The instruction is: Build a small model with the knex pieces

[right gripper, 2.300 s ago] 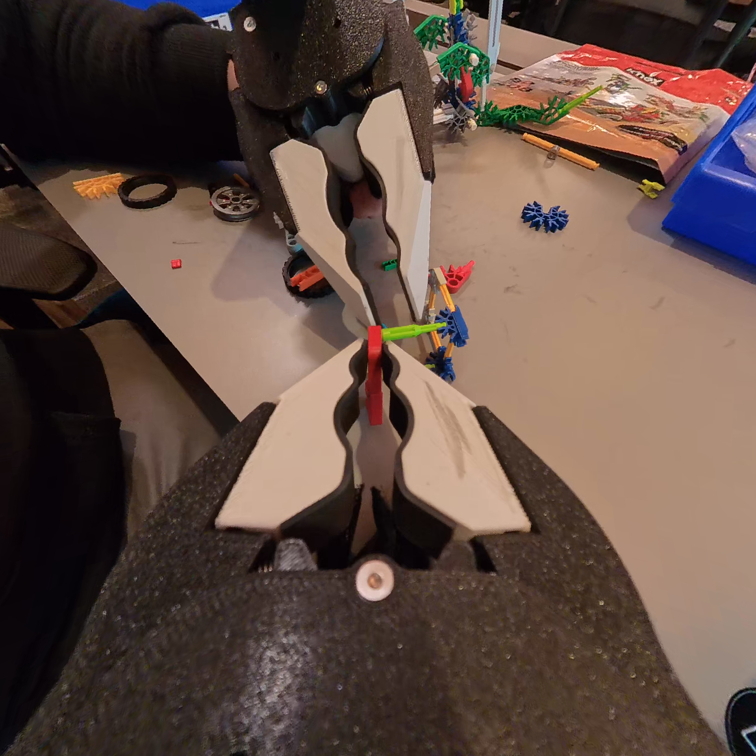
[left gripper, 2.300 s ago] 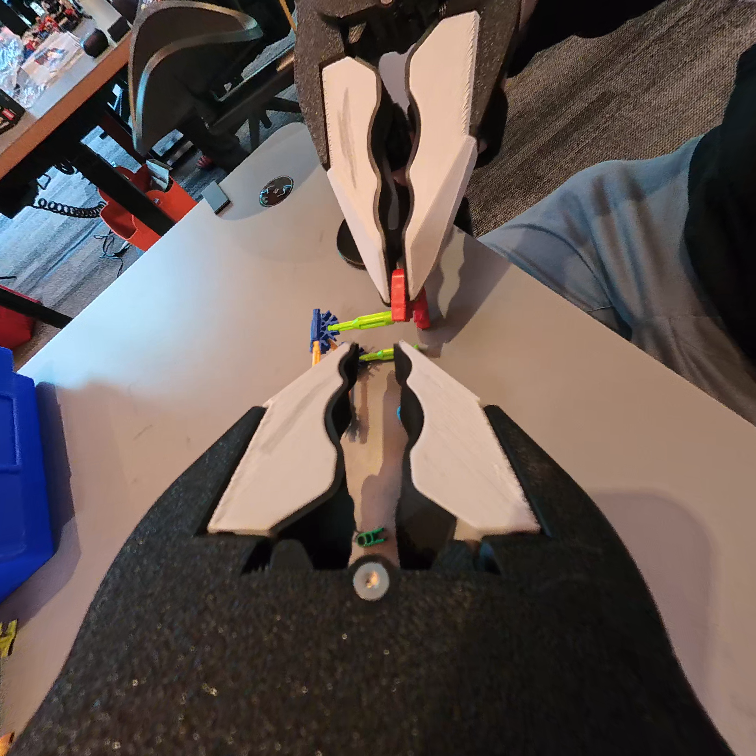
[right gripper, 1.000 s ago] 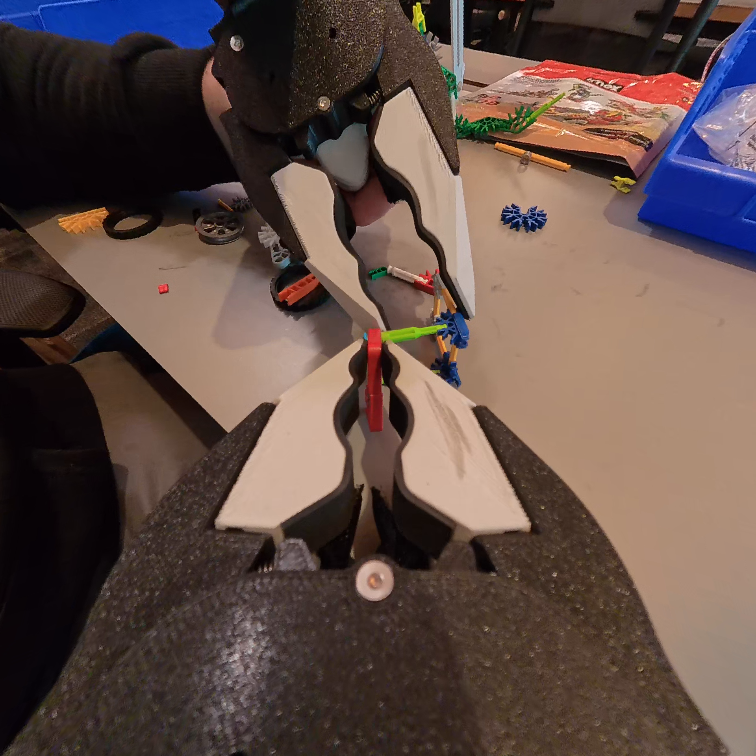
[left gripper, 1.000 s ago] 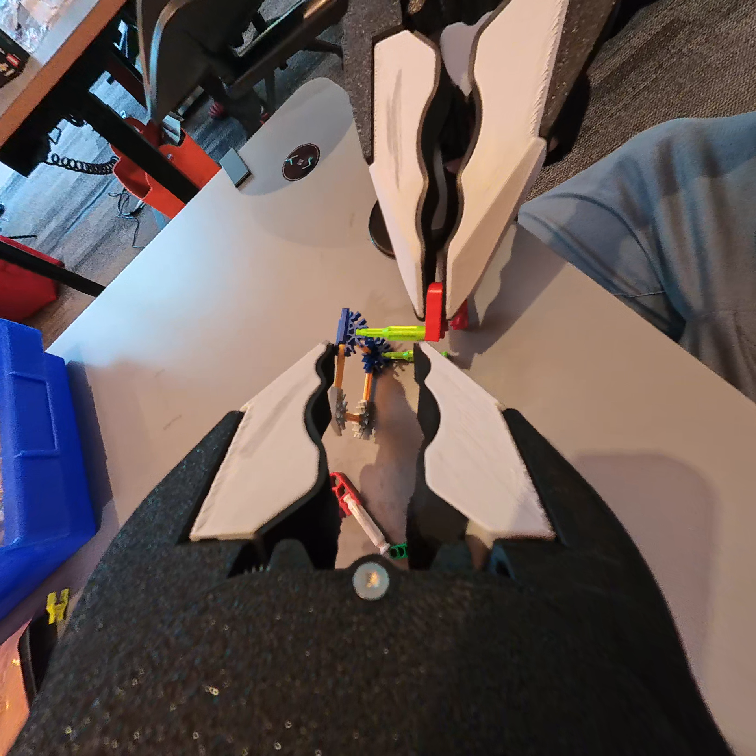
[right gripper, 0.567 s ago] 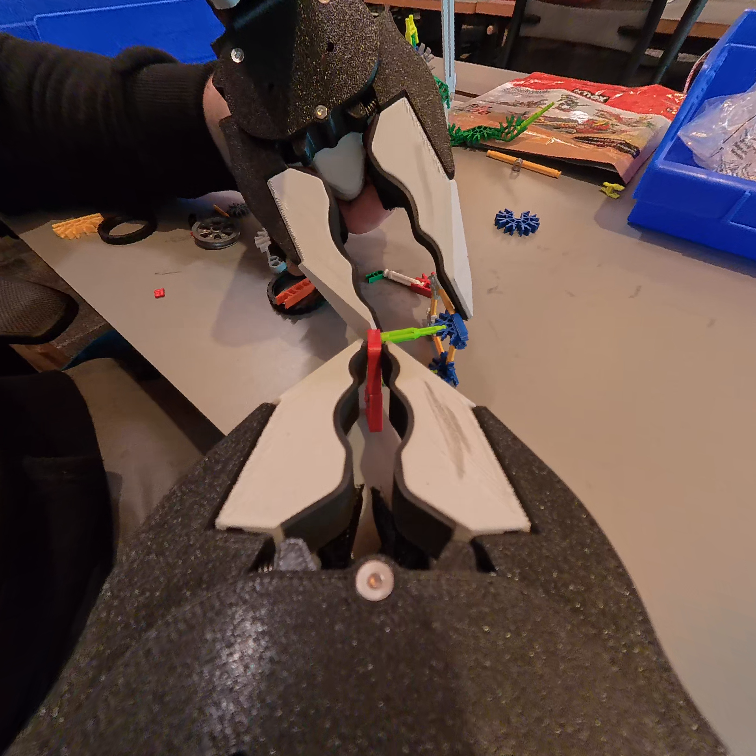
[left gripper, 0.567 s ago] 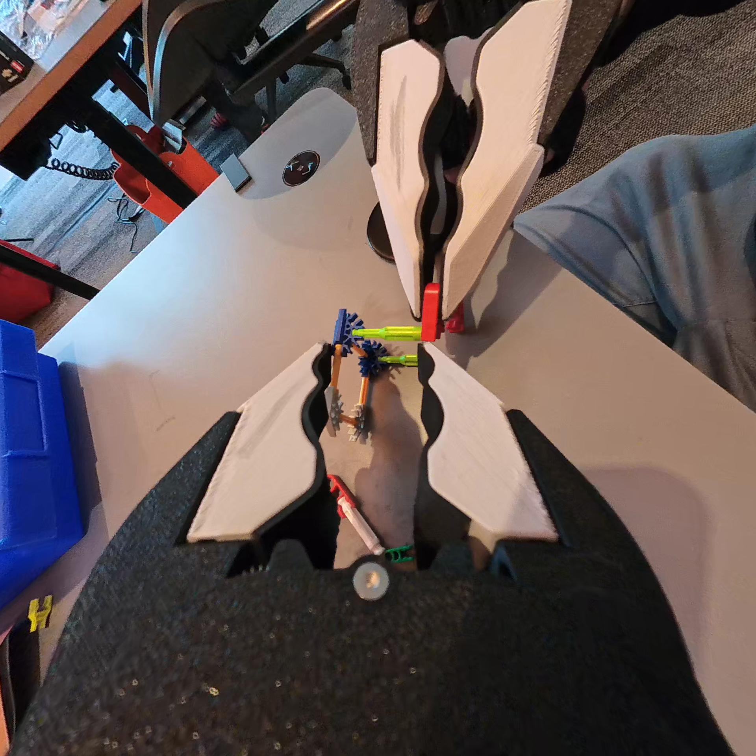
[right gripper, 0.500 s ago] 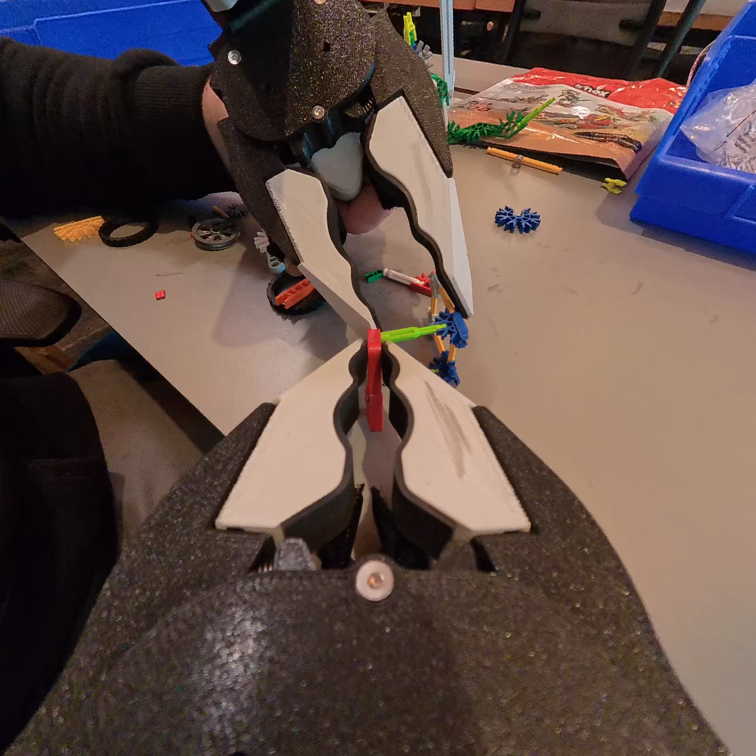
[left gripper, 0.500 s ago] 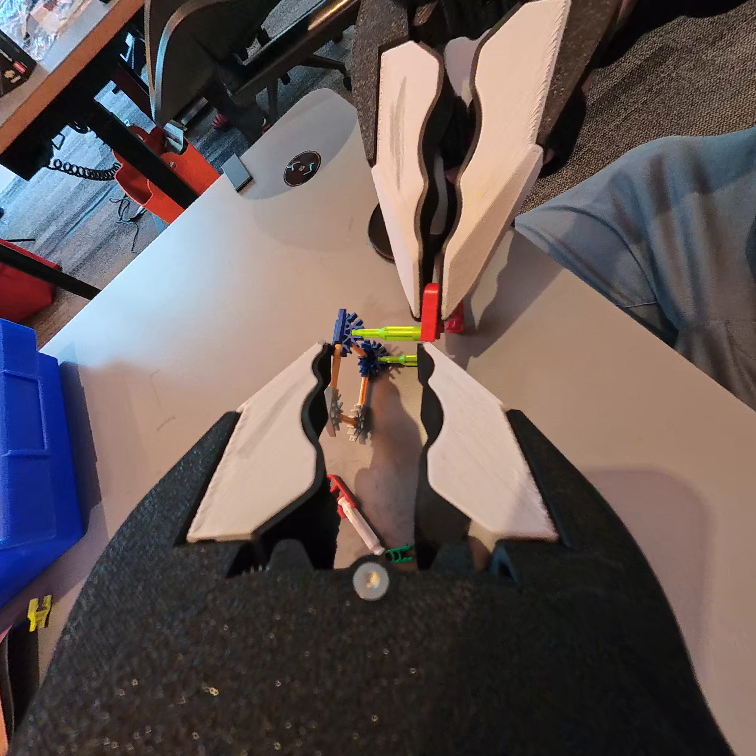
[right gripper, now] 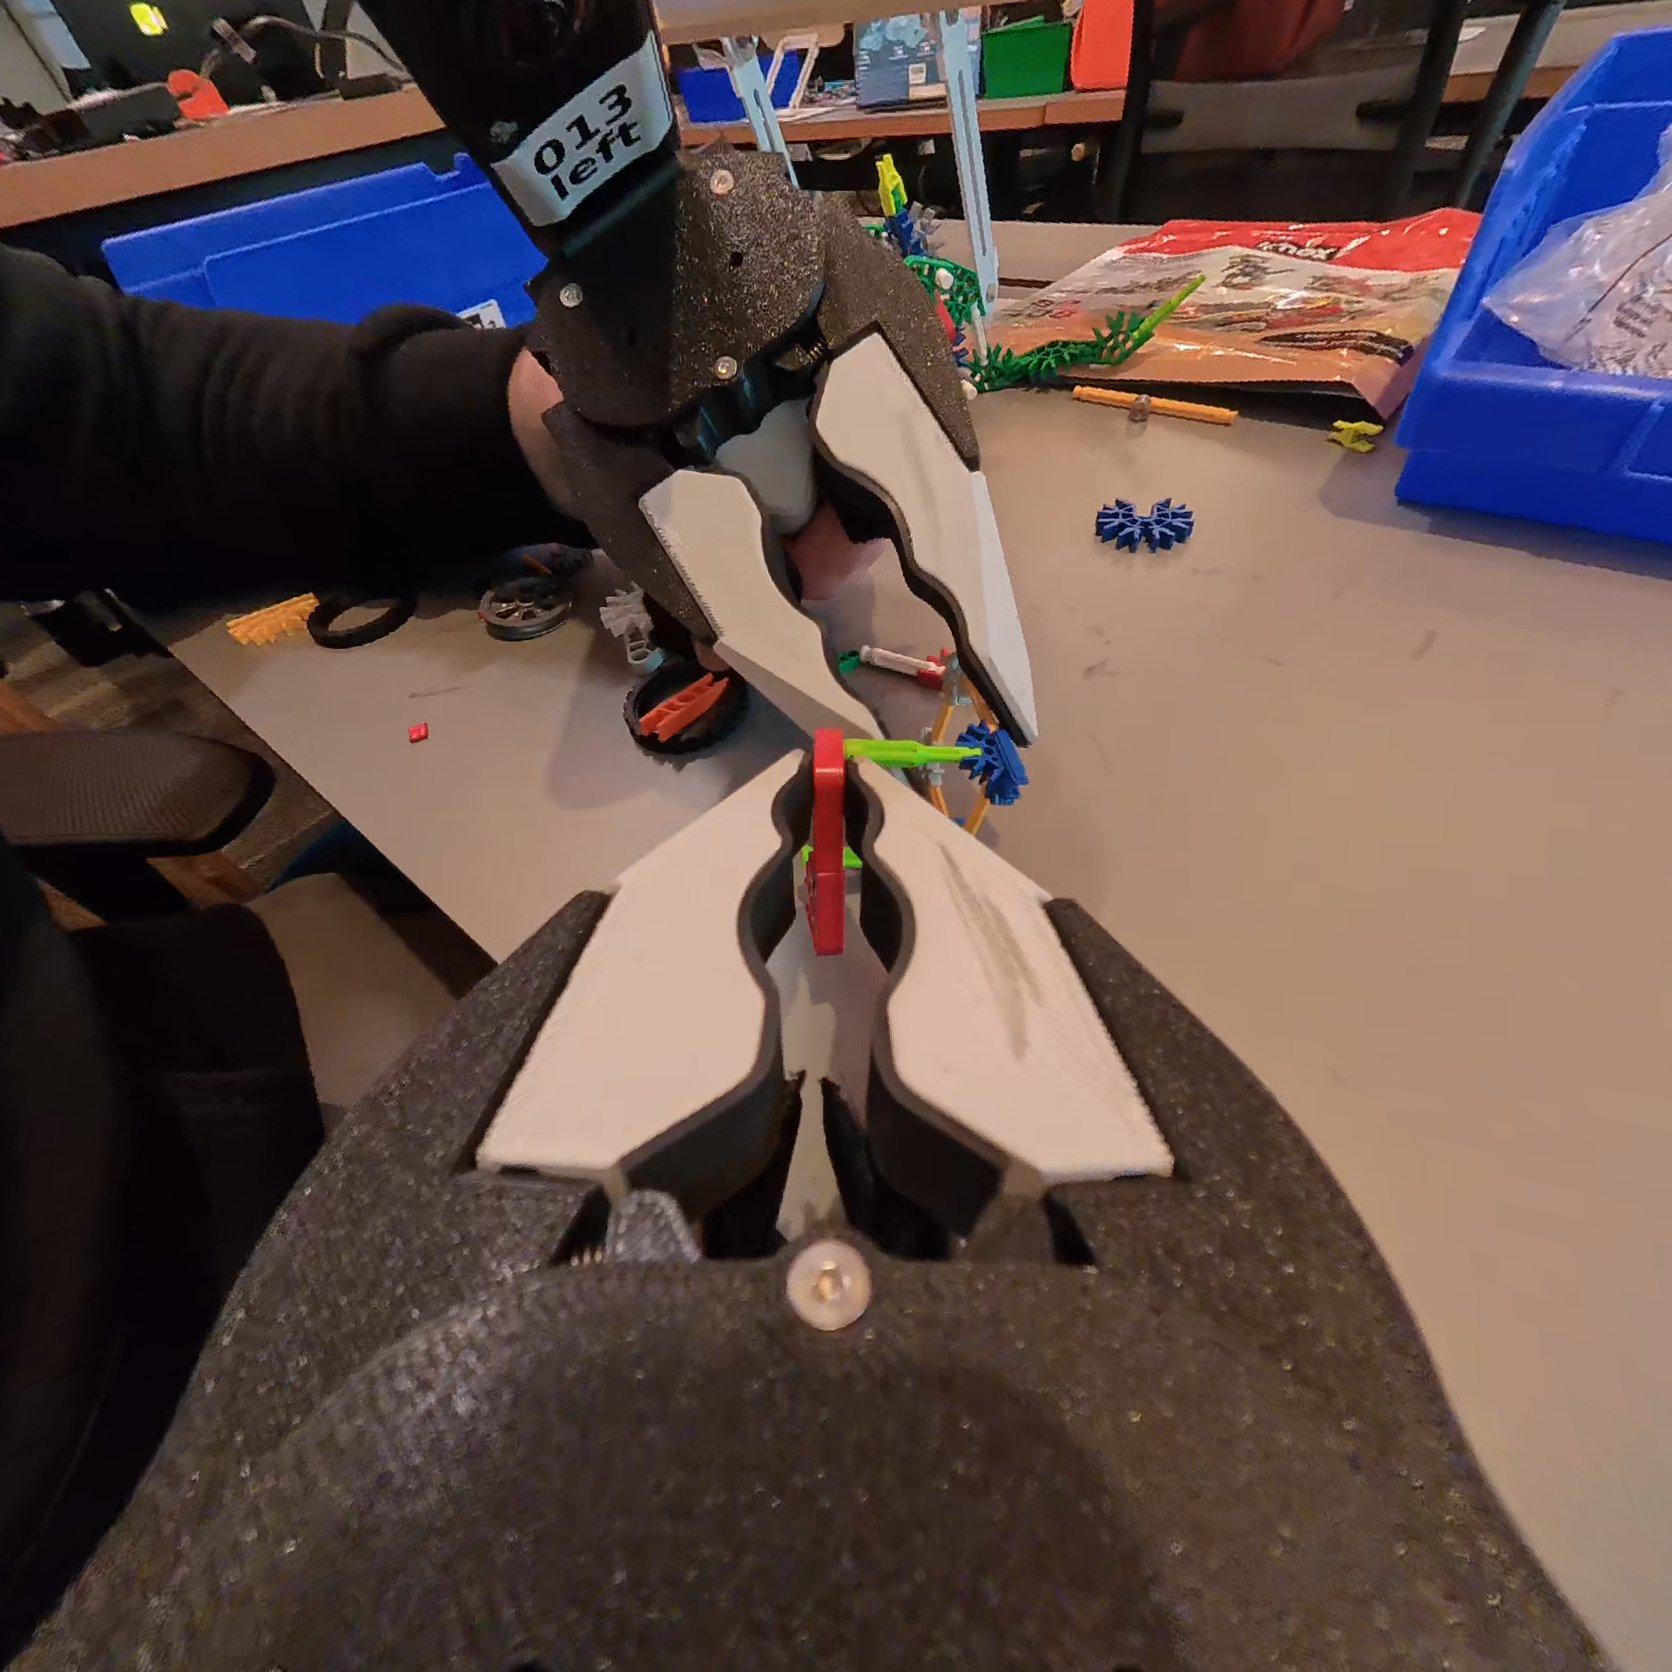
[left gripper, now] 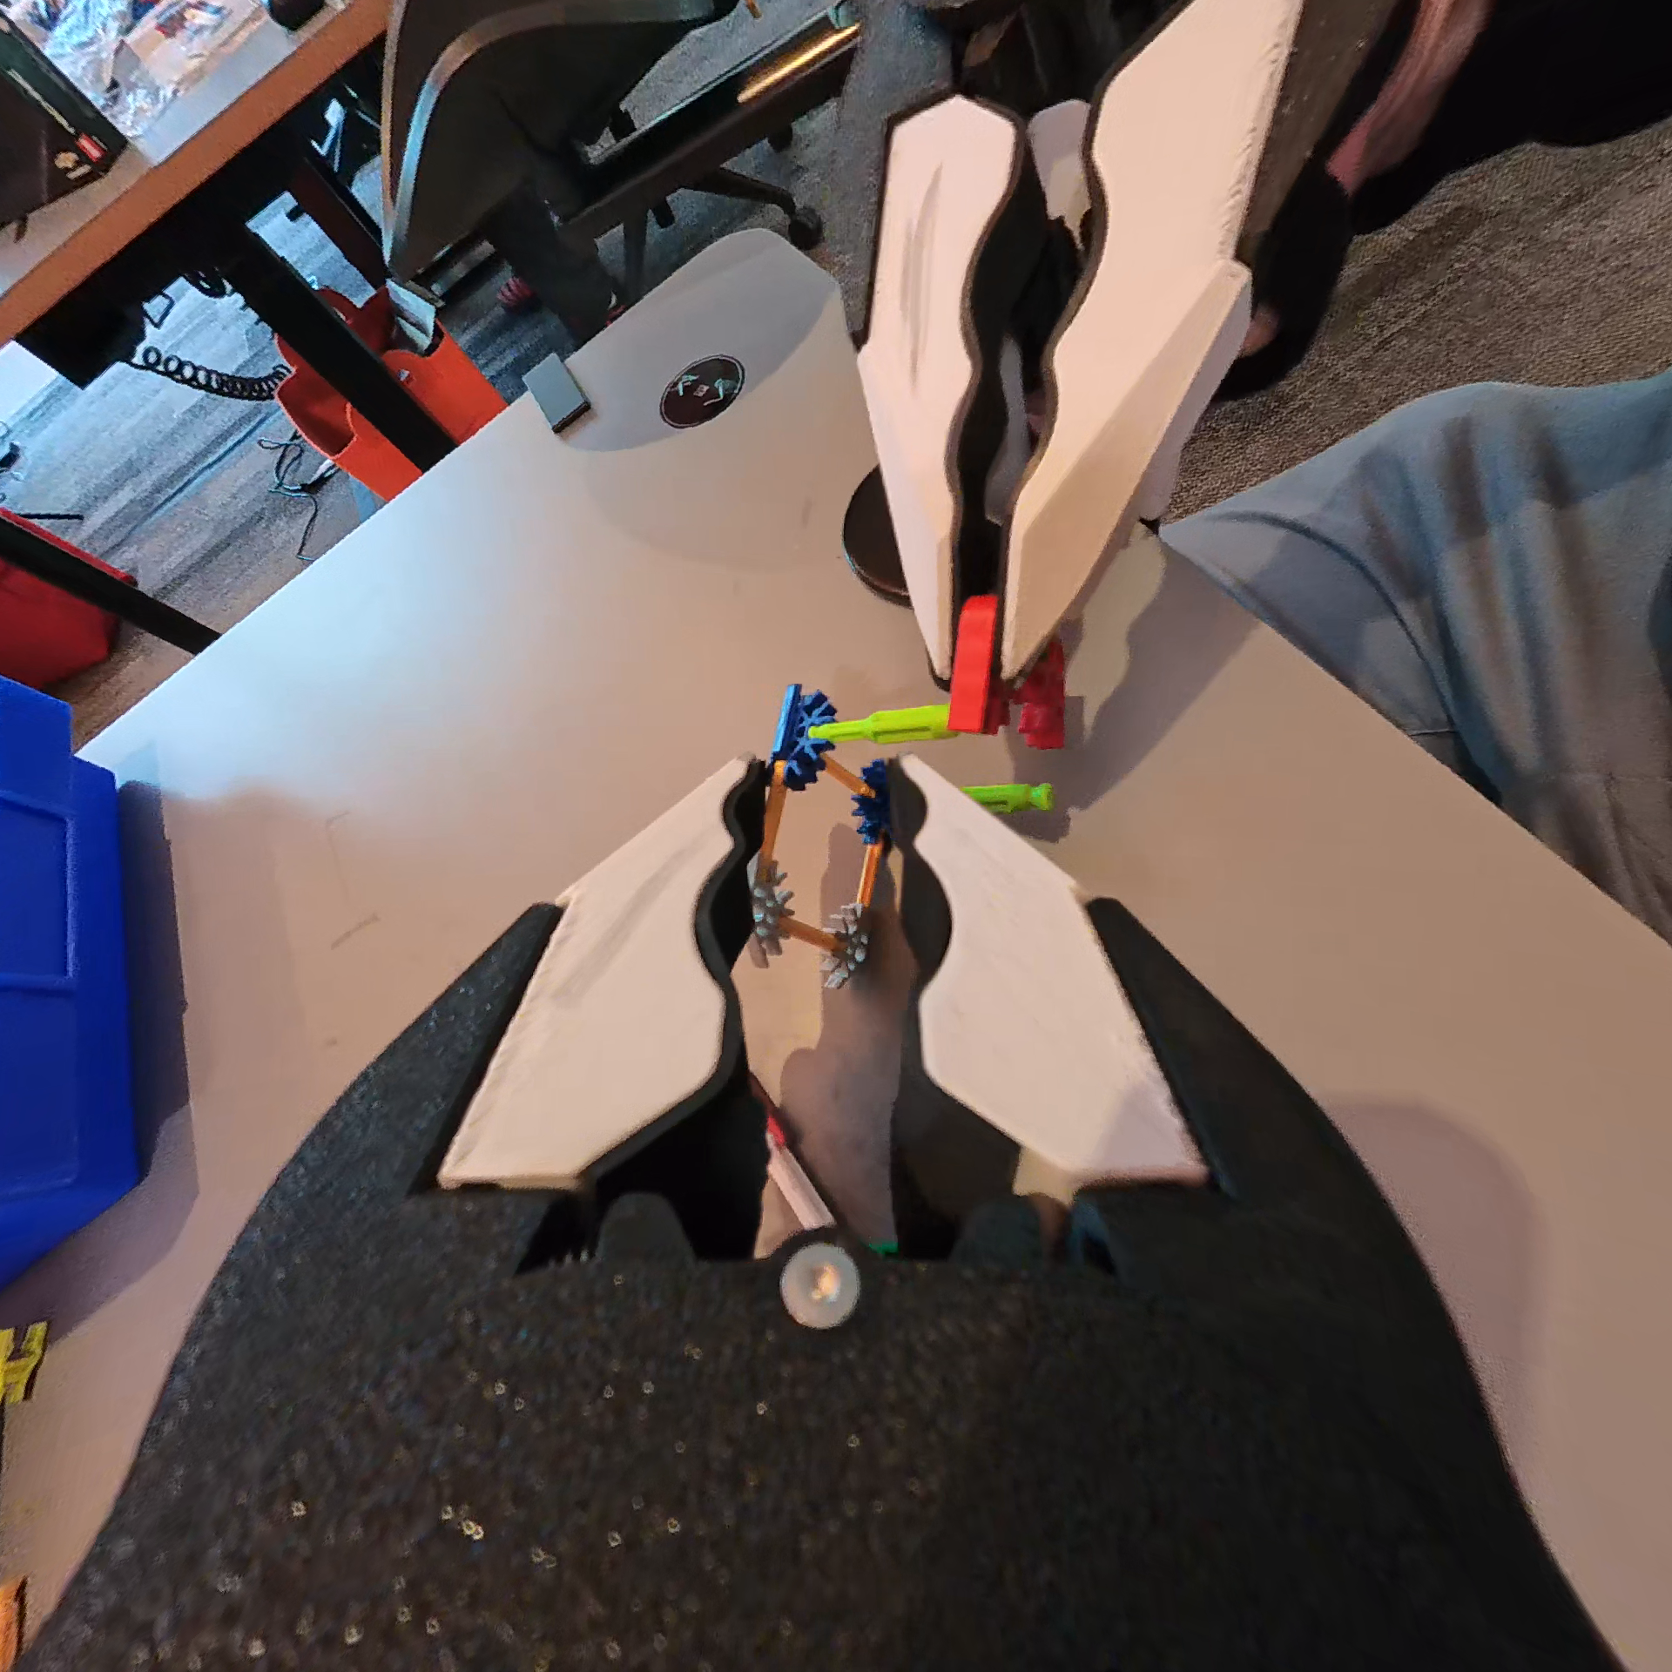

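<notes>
The grey table point(right gripper: 1357, 814) carried a blue bin point(right gripper: 1538, 380) at its far right edge and a printed red bag point(right gripper: 1267, 299), both seen only in the right wrist view. The left wrist view alone showed the office chair point(left gripper: 543, 136) beyond the table's far edge.

The left gripper point(left gripper: 823, 787) stood with fingers spread around the small frame of orange rods and blue connectors point(left gripper: 819, 850); contact with it could not be confirmed. The right gripper point(right gripper: 828, 787) was clamped on a flat red connector point(right gripper: 825, 850), which bore a green rod point(right gripper: 905, 751) plugged into a blue connector of the frame.

Against 2.3 s earlier, the left fingers had parted from near-closed and the frame now lay between them. The right grip was unchanged.
</notes>
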